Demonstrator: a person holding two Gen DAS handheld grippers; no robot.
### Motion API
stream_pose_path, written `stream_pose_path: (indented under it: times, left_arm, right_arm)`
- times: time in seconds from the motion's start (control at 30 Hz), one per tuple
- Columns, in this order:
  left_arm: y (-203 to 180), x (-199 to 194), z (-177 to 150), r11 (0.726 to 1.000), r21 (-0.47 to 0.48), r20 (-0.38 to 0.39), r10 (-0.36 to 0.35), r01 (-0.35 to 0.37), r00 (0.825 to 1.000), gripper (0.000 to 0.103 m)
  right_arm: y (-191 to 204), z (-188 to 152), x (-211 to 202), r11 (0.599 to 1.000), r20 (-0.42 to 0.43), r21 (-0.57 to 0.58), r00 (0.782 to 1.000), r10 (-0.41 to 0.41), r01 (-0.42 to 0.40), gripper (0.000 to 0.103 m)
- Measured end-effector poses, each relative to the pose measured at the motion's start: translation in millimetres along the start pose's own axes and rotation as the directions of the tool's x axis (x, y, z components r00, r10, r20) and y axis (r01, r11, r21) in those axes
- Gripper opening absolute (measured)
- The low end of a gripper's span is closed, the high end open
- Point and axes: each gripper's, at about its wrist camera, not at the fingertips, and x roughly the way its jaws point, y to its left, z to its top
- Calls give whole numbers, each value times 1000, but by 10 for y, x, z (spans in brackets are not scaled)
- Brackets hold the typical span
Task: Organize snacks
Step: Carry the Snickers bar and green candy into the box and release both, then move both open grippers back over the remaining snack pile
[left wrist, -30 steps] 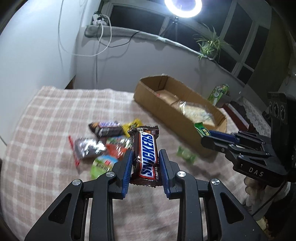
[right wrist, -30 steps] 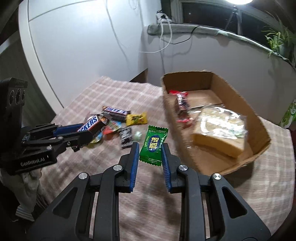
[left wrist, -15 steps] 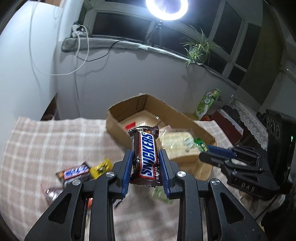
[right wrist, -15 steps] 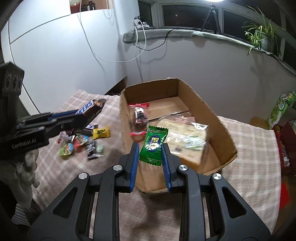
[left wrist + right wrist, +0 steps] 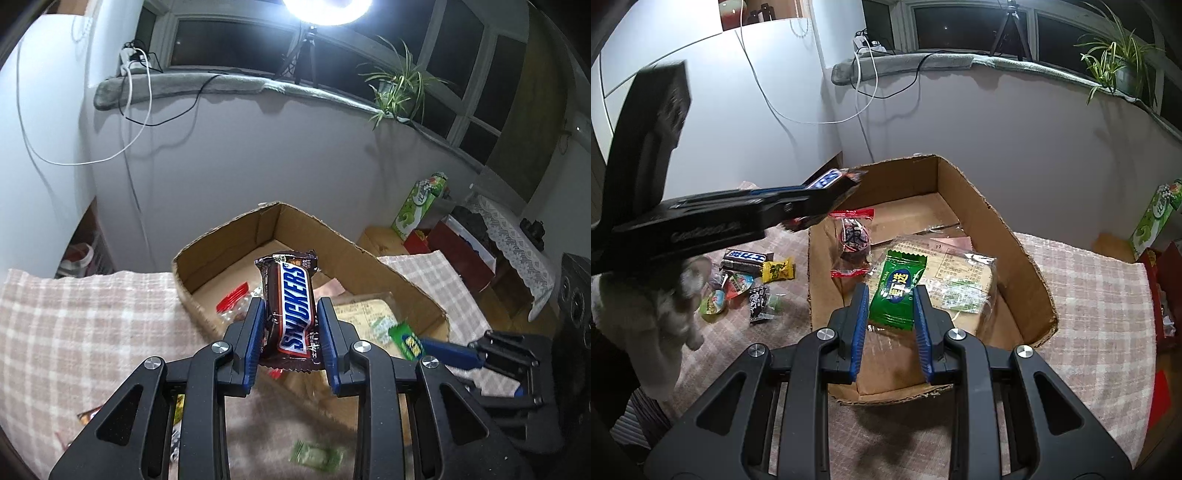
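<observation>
On the checked cloth of the desk [image 5: 1089, 295], at the left, lie loose snacks [image 5: 746, 280] — a dark bar, a yellow sweet, some jelly cups; above them the left claw [image 5: 291, 325] is clamped on a Snickers bar [image 5: 293, 314], held over the near-left corner of the cardboard box [image 5: 1027, 258]; inside the box lie a red-ended sweet [image 5: 854, 240] and a clear-wrapped bread pack [image 5: 964, 273]; the right claw [image 5: 891, 317] pinches a green candy packet [image 5: 897, 291] — raised over the box's near end.
</observation>
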Motion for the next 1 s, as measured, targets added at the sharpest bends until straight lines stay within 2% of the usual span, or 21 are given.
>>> stream_pose_path:
  times: [0.23,0.27,0.3,0.33,0.37,0.43,1.0]
  left_arm:
    - [-11,183,58,1000,-9,-20,10,-11,1000,28]
    - [-12,205,65,1000,-10,-26,11,-11,1000,33]
    - [-11,217,64,1000,-13,-30,15,-15,999,48]
    - [-4,217,61,1000,-18,-28,21,-22,999,58]
    - [4,204,67,999,-24,-17,24,-25,1000,64]
    - [9,184,80,999,-20,-11,25,-25,1000,64]
    - [32,-137,107,999,-22,29,35,-34,999,64]
  right_arm:
    - [-13,-10,62,1000,-8,-4,1000,7,-7,25]
    - [-10,-9,66,1000,-5,-8,1000,4,-4,27]
    - [-2,-9,74,1000,-8,-14,1000,3,-3,31]
    - [4,-8,76,1000,-4,-19,1000,-1,1,48]
    - [14,-11,65,1000,5,-22,1000,-8,9,69]
    - [38,-24,27,999,34,-32,999,-28,29,82]
    - [165,-35,-145,998,54,-46,998,-39,41,82]
